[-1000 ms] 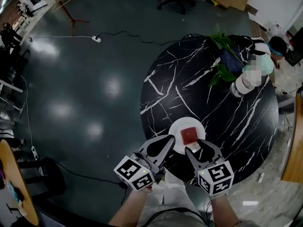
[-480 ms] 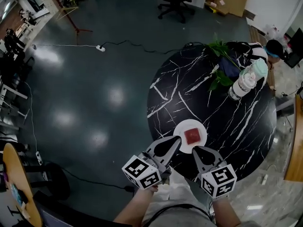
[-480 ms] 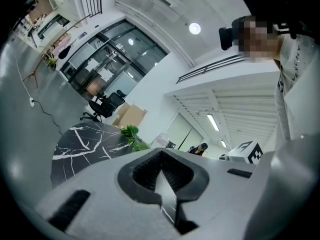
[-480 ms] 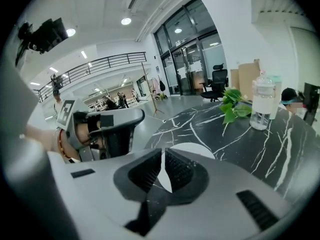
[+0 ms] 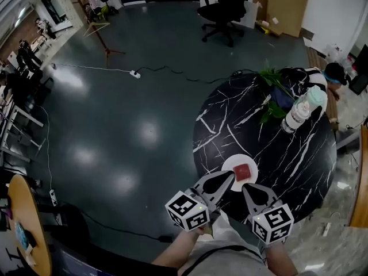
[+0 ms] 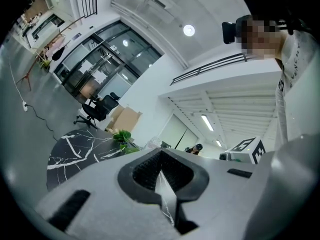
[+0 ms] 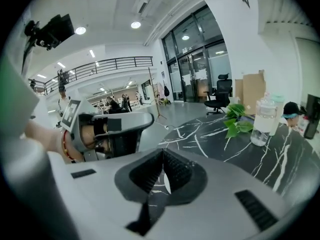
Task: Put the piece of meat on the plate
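- The piece of meat [image 5: 245, 171] – a red, square slab – lies flat on the white plate [image 5: 229, 165], a little right of the plate's middle.
- The plate sits on the round black table [image 5: 259, 134] with white veining, close to the table's near edge.
- The left gripper [image 5: 229, 179] points toward the plate from the near left, and its tip shows just at the plate's near-left rim in the head view. Its own view shows the two jaws pressed together at the tips with nothing between them.
- The right gripper [image 5: 246, 187] points in from the near side, with its tip just short of the plate's near rim. Its jaws are also pressed together and empty.
- Neither gripper touches the meat; both tips are apart from it.
- At the table's far right a clear plastic bottle [image 5: 297, 115] stands upright, with a leafy green plant [image 5: 270, 91] just left of it.
- Beyond the table a black office chair [image 5: 226, 7] stands on the glossy dark floor [image 5: 144, 114], and a white power strip [image 5: 135, 74] with its cable lies on the floor to the far left.
- A person [image 5: 334, 77] is beside the table's far-right edge.
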Tool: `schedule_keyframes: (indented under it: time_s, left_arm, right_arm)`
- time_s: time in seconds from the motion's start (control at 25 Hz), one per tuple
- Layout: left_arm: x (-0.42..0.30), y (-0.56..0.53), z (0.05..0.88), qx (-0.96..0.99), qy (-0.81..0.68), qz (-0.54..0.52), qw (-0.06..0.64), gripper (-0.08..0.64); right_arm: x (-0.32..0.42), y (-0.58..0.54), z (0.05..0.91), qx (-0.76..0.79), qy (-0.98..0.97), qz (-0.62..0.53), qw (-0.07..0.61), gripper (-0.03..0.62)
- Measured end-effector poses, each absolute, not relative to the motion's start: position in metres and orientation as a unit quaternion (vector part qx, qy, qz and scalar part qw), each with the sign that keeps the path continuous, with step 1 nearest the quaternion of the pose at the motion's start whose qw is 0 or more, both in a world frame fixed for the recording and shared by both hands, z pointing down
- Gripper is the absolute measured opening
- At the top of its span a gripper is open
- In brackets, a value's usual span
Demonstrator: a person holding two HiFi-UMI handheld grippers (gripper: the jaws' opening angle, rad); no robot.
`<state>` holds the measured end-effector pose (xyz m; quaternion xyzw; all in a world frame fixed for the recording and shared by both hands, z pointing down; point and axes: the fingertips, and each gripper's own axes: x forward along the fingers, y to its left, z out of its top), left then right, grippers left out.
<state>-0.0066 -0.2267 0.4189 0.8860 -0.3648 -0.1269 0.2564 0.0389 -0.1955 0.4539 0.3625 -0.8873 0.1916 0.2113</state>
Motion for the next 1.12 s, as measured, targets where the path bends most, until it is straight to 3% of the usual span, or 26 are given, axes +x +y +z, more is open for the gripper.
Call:
schedule_keyframes:
  time_s: [1.12]
  left_arm:
    - [-0.027, -0.228, 0.423, 0.883, -0.369, -0.125, 0.261, 0.008]
  right_arm:
    - [0.040, -0.198, 0.445, 0.374, -0.883, 0.187, 0.213, 0.009]
